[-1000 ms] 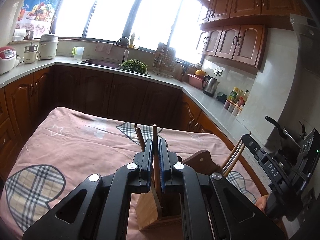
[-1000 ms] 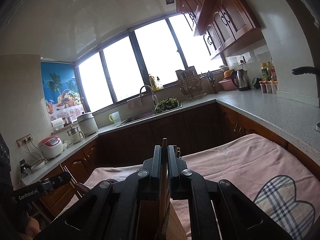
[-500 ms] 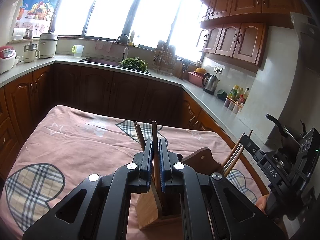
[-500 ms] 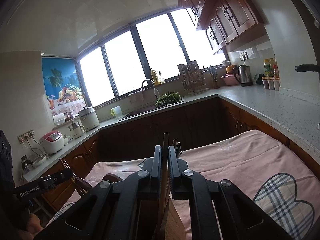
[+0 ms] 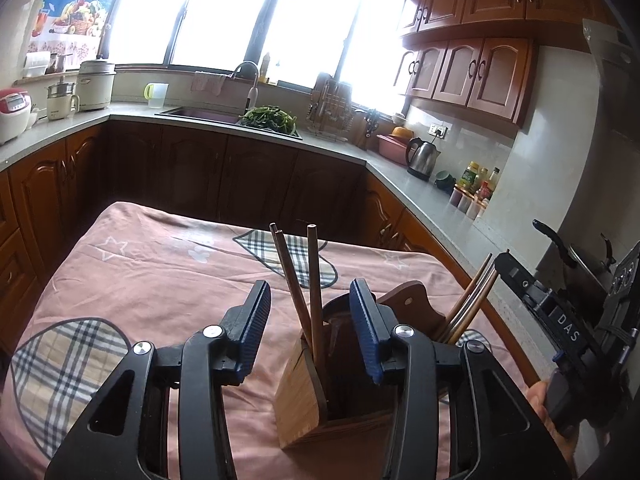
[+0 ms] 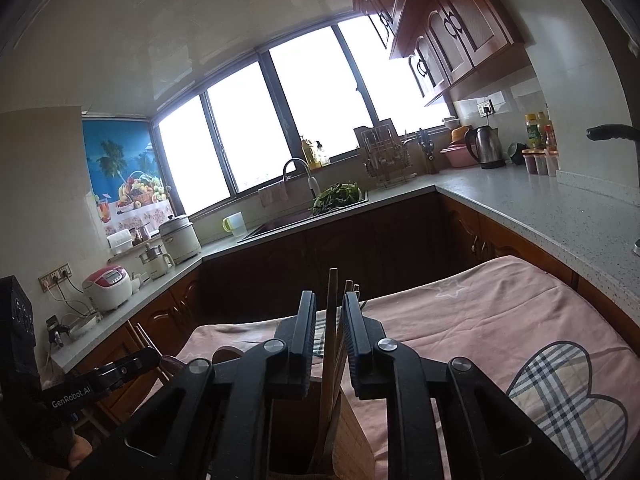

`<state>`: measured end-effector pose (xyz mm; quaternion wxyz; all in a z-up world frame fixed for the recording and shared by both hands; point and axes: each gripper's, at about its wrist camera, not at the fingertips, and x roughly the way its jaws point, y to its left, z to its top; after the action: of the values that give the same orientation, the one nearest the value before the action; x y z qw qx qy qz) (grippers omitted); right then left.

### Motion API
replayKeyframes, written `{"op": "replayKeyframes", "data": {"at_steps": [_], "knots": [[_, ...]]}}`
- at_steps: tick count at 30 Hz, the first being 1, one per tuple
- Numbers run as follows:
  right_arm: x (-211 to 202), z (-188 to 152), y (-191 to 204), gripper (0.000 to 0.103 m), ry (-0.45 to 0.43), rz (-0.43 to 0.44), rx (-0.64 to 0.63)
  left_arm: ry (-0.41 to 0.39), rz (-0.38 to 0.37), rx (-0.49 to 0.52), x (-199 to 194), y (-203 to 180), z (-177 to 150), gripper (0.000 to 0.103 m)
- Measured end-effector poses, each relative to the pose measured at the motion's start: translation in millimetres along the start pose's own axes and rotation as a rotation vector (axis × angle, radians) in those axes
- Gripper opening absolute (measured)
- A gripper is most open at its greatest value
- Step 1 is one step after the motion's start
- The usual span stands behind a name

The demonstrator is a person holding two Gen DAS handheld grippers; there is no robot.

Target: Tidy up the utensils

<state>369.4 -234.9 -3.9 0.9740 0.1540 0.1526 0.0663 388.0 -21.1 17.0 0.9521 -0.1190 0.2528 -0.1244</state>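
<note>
Now, step in hand: releasing chopsticks into the wooden holder (image 5: 304, 392), which stands on the pink-clothed surface (image 5: 160, 280).
Left tongs (image 5: 310, 320): released; the jaws have just been opening, and the dark chopsticks (image 5: 310, 280) stand free between them, touching neither pad, their lower ends down in the holder.
Right tongs (image 6: 330, 328): also let go; the jaws have just been opening, and a wooden chopstick (image 6: 331, 320) stands in the narrow gap, seemingly clear of both pads.
Task's things: chopsticks upright or slightly leaning in the holder's front compartment; more sticks (image 5: 468, 300) lean from a compartment on the right.
Next move, as a judgement: both tongs should back straight off without brushing the loose sticks, then seek any utensil left out.
In the way: the two tongs crowd one small holder; a sideways pull could tip sticks.
Around: kettle (image 5: 422, 156), sink with greens (image 5: 268, 118), rice cooker (image 6: 108, 286) on the far counter, well apart.
</note>
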Motion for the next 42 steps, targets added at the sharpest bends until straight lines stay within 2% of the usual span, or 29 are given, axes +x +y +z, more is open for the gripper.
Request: {"op": "replayKeyframes", "data": {"at_steps": [1, 5, 7, 12, 14, 16, 18, 22, 23, 27, 33, 42], "knots": [[-2.7, 1.6, 0.1, 0.036, -0.009, -0.004, -0.001, 0.003, -0.005, -0.003, -0.5, 0.2, -0.3, 0.04], [-10.0, 6.7, -1.2, 0.039, -0.026, -0.002, 0.003, 0.003, -0.003, -0.004, -3.6, -0.9, -1.4, 0.043], [-13.0, 8.0, -2.0, 0.046, -0.032, -0.003, 0.006, 0.002, -0.001, 0.0, -6.1, -0.9, -2.3, 0.044], [-19.1, 8.8, -5.0, 0.055, -0.032, -0.002, 0.021, -0.001, 0.006, -0.001, -13.6, 1.0, -4.8, 0.052], [-21.8, 8.6, -5.5, 0.06, -0.03, 0.003, 0.024, -0.002, 0.013, -0.003, -17.2, 2.2, -6.2, 0.062], [-25.4, 7.7, -5.0, 0.07, -0.03, 0.009, 0.021, -0.005, 0.013, -0.005, -21.7, 4.0, -8.2, 0.066], [-29.3, 6.8, -3.9, 0.075, -0.029, 0.016, 0.015, -0.004, 0.02, 0.0, -26.0, 4.0, -10.0, 0.069], [-37.9, 3.3, -2.4, 0.09, -0.024, 0.028, 0.01, -0.006, 0.03, 0.008, -37.1, 4.3, -14.3, 0.085], [-40.1, 2.3, -2.5, 0.09, -0.022, 0.032, 0.011, -0.005, 0.036, 0.012, -40.2, 3.7, -15.2, 0.091], [-51.8, -2.1, -2.8, 0.098, -0.012, 0.044, 0.023, -0.018, 0.07, 0.031, -55.9, 0.2, -19.4, 0.102], [-74.1, -10.5, 0.4, 0.101, 0.007, 0.073, 0.028, -0.011, 0.124, 0.061, -76.1, -2.4, -29.7, 0.103], [-119.1, -24.7, 6.0, 0.102, 0.014, 0.11, 0.043, 0.007, 0.145, 0.055, -107.2, -1.2, -51.4, 0.103]]}}
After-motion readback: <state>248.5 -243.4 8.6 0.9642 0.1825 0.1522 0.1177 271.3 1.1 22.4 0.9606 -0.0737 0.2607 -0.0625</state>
